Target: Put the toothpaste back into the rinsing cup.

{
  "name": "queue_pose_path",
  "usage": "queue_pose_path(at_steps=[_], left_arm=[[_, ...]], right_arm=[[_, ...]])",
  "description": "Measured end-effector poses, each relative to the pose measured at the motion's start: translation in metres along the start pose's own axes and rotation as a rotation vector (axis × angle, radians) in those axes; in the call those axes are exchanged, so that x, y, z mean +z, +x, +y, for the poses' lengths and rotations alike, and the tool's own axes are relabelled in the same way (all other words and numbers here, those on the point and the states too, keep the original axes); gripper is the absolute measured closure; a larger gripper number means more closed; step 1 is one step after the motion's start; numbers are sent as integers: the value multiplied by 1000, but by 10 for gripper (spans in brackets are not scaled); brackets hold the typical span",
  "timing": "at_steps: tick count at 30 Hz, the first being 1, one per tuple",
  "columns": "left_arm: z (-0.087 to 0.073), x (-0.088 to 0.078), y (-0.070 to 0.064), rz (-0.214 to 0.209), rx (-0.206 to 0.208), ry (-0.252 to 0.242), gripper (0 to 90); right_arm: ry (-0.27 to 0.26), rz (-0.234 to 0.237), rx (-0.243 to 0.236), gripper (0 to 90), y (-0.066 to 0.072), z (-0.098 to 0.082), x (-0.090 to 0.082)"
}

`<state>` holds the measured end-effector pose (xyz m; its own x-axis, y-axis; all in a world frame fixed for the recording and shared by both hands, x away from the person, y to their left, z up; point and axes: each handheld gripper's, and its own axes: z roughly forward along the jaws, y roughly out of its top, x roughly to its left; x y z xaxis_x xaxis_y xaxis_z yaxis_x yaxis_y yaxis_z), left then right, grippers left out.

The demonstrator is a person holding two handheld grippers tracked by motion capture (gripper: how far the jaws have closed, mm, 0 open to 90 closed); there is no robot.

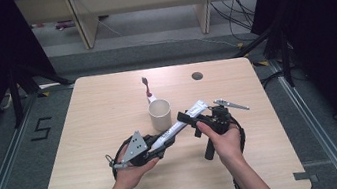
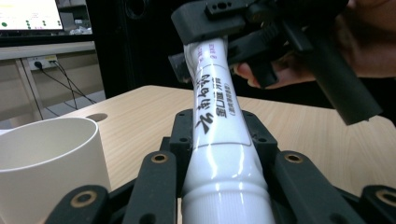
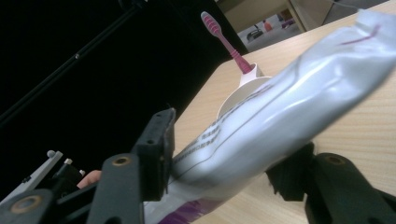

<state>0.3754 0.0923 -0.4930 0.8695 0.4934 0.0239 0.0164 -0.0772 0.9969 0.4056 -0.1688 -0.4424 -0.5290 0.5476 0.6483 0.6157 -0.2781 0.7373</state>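
A white and silver toothpaste tube [image 1: 181, 123] hangs above the wooden table [image 1: 99, 115], held at both ends. My left gripper [image 1: 166, 140] is shut on its cap end, and the left gripper view shows the tube [image 2: 219, 126] clamped between the black jaws [image 2: 219, 135]. My right gripper [image 1: 191, 118] grips the flat crimped end, with its pads pressed on both sides of the tube [image 3: 280, 116]. Just behind the tube stands a white cup [image 1: 160, 114]. A pink toothbrush [image 1: 147, 88] lies on the table beyond the cup, its head pointing away.
A round cable hole [image 1: 197, 75] sits in the table's far right part. The cup [image 2: 46, 158] stands close to the left of my left gripper. Black curtains and stands flank the table. A lit monitor [image 2: 28, 14] stands far off.
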Motion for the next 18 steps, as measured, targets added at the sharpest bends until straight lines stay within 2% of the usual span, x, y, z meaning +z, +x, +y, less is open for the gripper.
queue_pose_path(at_steps=[2, 6, 7, 9, 10, 12, 13, 15, 17, 18], left_arm=[[-1, 1, -1, 4, 6, 16, 693], [-3, 4, -2, 13, 22, 54, 686], [-3, 5, -3, 16, 28, 65, 679], [-5, 8, -4, 18, 31, 73, 674], [-5, 8, -4, 20, 32, 85, 667], [-4, 11, -5, 18, 37, 89, 649], [-3, 11, -5, 21, 35, 103, 626], [1, 11, -5, 24, 41, 112, 553], [3, 10, -5, 26, 48, 126, 498], [3, 9, -4, 25, 47, 136, 477]], right_arm=[[-14, 24, -1, 606, -1, 1, -2], [-20, 35, -2, 664, 1, 1, -2], [-13, 44, -24, 697, 3, 1, -2], [-3, 42, -7, 715, 7, 1, -2], [1, 54, -25, 725, 8, 2, -2], [8, 43, -95, 739, 10, 3, -1], [8, 31, -115, 746, 13, 3, -1], [18, 5, -187, 753, 16, 4, -1], [21, -2, -212, 755, 18, 5, -2], [27, 1, -208, 757, 18, 6, -3]])
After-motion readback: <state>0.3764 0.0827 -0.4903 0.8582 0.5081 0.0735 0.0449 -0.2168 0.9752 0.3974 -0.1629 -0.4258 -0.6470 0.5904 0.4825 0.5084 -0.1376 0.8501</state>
